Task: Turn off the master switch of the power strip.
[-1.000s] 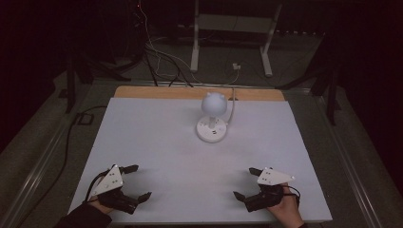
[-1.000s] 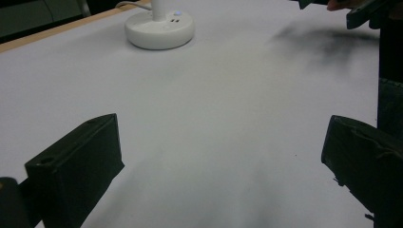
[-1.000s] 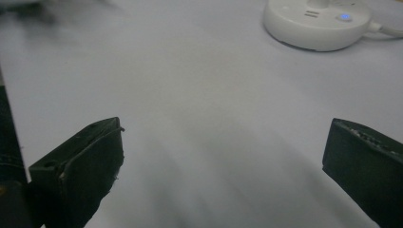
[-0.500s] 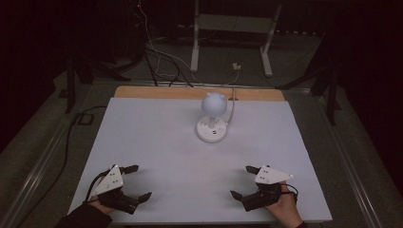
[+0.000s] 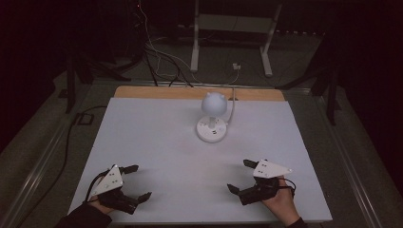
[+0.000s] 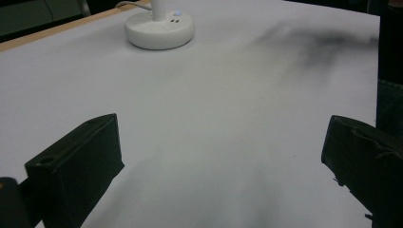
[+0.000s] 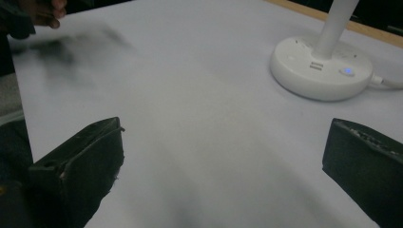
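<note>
We see a small white desk lamp with a round base and a globe-shaped head [image 5: 212,121] standing on the white rectangular table top [image 5: 157,137], toward the far edge and near the centre line. A white cable [image 5: 232,102] runs from its base toward the far side. In the right gripper view, a blue indicator light [image 7: 348,71] shows on the base.

The left gripper [image 5: 135,182] rests at the near left corner, jaws spread wide and gripping nothing. The right gripper [image 5: 241,175] rests at the near right, jaws likewise wide apart and empty. Both are well apart from the lamp. A hand [image 5: 280,204] holds the right gripper from the near edge.
</note>
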The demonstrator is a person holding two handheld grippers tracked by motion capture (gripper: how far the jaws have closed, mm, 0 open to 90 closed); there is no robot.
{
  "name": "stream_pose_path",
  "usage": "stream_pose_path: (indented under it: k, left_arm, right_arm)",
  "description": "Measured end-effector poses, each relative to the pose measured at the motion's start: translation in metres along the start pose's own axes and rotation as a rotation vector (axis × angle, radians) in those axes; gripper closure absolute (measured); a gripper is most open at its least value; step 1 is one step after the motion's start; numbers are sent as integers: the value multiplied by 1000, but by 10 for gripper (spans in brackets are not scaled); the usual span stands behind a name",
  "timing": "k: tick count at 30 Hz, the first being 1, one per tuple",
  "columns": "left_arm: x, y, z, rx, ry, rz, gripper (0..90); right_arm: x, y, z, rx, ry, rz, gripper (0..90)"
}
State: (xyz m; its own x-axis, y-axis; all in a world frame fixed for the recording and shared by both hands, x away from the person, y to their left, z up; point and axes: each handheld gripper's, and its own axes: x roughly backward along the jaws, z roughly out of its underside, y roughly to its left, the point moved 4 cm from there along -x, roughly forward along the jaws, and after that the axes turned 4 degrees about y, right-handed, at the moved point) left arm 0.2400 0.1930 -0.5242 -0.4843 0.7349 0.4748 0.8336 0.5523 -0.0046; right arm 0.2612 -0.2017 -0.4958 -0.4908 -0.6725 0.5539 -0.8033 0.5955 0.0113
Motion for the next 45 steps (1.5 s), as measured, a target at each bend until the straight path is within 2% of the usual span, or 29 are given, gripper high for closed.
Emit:
stream_pose_path:
  k: [15, 21, 28, 32, 45]
  left_arm:
    - [1, 1, 0, 3, -5, -1, 2]
    - [1, 0, 0, 3, -5, 0, 3]
    - [1, 1, 0, 4, -6, -1, 3]
    - [1, 0, 0, 4, -5, -1, 3]
    - [1, 0, 0, 2, -5, 0, 3]
  right_arm:
    - [-1, -8, -27, 2, -39, 21, 3]
    - [-4, -15, -36, -4, -50, 31, 3]
    - [-5, -28, -48, -15, -68, 68, 3]
    - [-9, -35, -54, -23, -68, 87, 3]
    - [-29, -45, -67, -40, -53, 100, 3]
